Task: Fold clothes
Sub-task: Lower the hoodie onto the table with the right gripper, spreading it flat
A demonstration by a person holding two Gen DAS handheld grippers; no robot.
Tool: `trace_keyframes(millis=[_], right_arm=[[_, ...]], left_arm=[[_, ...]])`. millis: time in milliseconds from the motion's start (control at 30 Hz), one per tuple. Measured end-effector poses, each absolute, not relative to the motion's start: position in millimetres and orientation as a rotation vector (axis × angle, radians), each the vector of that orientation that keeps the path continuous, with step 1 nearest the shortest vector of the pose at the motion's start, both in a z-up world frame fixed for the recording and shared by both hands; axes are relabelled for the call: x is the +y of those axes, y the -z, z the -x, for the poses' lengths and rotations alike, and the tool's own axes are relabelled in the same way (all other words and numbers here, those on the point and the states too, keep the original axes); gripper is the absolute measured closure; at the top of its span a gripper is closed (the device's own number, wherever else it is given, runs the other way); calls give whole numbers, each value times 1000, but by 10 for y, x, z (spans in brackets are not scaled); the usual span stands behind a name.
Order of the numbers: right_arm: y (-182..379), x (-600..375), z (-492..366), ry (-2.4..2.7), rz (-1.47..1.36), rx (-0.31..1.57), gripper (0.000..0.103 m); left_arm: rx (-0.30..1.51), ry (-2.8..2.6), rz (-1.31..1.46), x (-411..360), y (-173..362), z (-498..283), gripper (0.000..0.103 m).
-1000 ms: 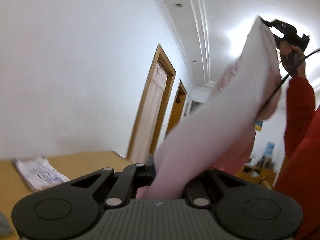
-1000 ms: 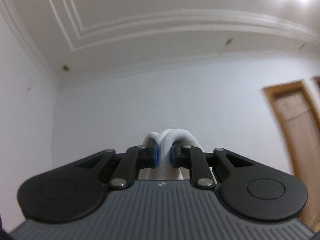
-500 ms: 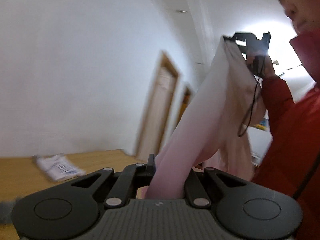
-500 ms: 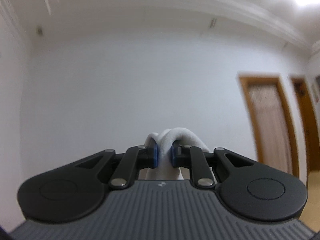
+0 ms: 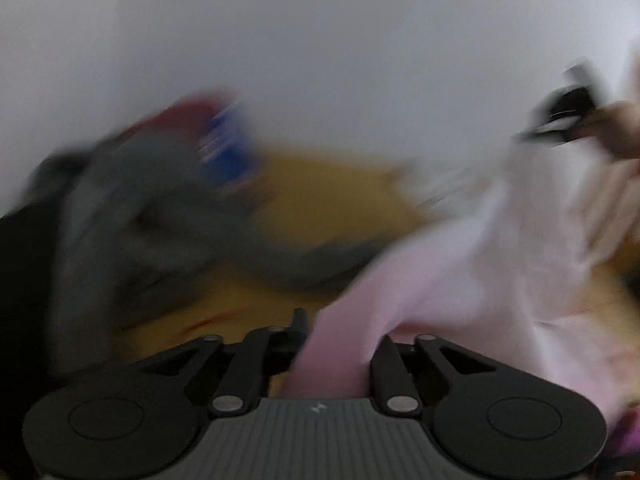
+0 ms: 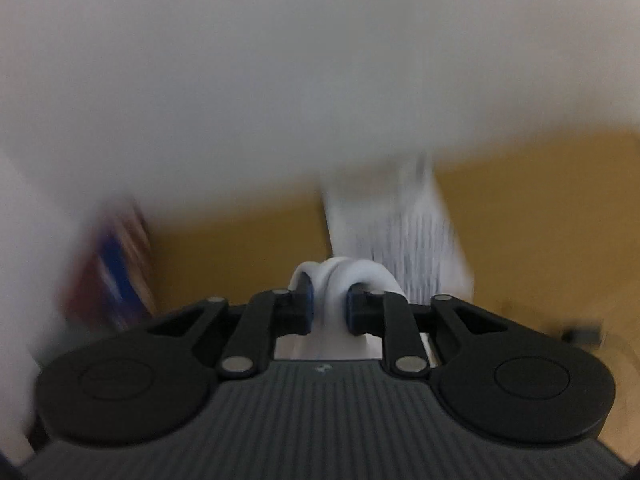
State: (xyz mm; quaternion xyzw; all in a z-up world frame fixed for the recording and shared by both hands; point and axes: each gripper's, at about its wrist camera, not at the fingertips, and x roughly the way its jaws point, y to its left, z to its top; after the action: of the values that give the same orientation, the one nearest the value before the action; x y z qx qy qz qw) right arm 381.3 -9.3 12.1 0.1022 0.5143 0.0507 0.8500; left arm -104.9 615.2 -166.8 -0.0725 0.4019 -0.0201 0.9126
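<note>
A pale pink garment [image 5: 480, 264] stretches from my left gripper [image 5: 336, 344], which is shut on one edge of it, up to the right, where my right gripper [image 5: 568, 112] shows blurred holding the other end. In the right wrist view my right gripper [image 6: 328, 308] is shut on a bunched fold of the same garment [image 6: 344, 276], which looks white there. Both views are motion-blurred. The garment hangs low over the wooden table [image 5: 320, 200].
A heap of grey clothes [image 5: 132, 216] lies on the table's left, with a red and blue item [image 5: 220, 140] behind it. A white printed sheet [image 6: 404, 232] lies on the table ahead of my right gripper. A white wall stands behind.
Both grippers have swung down from pointing at the ceiling and wall to pointing at the table, carrying the garment down with them. Both stay shut on it.
</note>
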Motion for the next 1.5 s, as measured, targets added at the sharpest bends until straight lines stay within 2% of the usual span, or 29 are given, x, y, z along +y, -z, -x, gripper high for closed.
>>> trace_keyframes(millis=[67, 100, 167, 200, 233, 300, 333, 367, 400, 433, 467, 533, 667, 800, 933, 1067, 1267, 1333, 1367, 1400, 1467, 1500], right_arm=[[640, 135, -4085, -121, -152, 1257, 82], [880, 269, -3998, -146, -91, 1238, 82], [1144, 495, -3785, -195, 7, 1158, 81], [1126, 491, -3802, -228, 4, 1132, 80], [1108, 486, -3820, -262, 1, 1106, 78], [843, 442, -3828, -350, -16, 1025, 73], [649, 382, -3774, -410, -23, 950, 62], [455, 317, -3678, -465, -20, 868, 53], [259, 245, -3534, -514, -8, 778, 34], [97, 152, -3351, -545, 12, 687, 23], [-26, 34, -3125, -555, 38, 594, 22], [-233, -217, -2650, -558, 85, 425, 22], [-188, -906, -1533, -453, 94, 301, 22], [375, -1523, -583, -243, 62, 463, 23], [929, -2043, 130, -79, 11, 655, 25], [1184, -2409, 351, -35, 0, 722, 25], [1917, -2780, -78, 21, 47, 876, 26], [2141, -2844, -152, -36, 51, 878, 29], [2168, -2872, -172, -73, 46, 855, 33], [2169, -2901, -197, -102, 37, 848, 43], [2116, -2991, -238, -61, 40, 848, 94], [2084, -3057, -248, 7, 67, 846, 94]], left_arm=[[883, -96, 169, 6322, 1913, 1103, 82], [895, -152, 180, 6388, 2006, 1153, 81], [883, -200, 198, 6122, 1921, 1057, 66], [879, -212, 193, 6100, 1910, 1163, 48], [868, -219, 184, 6044, 1873, 1236, 34], [835, -223, 162, 5881, 1760, 1330, 29], [819, -217, 166, 5781, 1684, 1385, 22], [803, -205, 179, 5668, 1595, 1444, 21], [779, -187, 190, 5554, 1510, 1519, 20], [749, -163, 199, 5437, 1431, 1607, 18], [718, -140, 208, 5321, 1351, 1695, 16], [677, -51, 202, 4910, 1232, 1800, 4], [649, 158, 183, 4202, 1167, 2127, 4], [791, 360, 163, 3824, 1568, 2604, 5], [978, 382, 172, 3949, 2073, 2989, 7], [1067, 358, 182, 3555, 2152, 2951, 7], [1105, 253, 184, 3067, 2375, 2421, 2], [1096, 216, 173, 2925, 2372, 2416, 3], [1081, 192, 166, 2902, 2368, 2406, 6], [1063, 152, 163, 2818, 2407, 2343, 14], [1041, 63, 158, 2710, 2438, 2230, 29], [1038, 22, 145, 2708, 2421, 2190, 47]])
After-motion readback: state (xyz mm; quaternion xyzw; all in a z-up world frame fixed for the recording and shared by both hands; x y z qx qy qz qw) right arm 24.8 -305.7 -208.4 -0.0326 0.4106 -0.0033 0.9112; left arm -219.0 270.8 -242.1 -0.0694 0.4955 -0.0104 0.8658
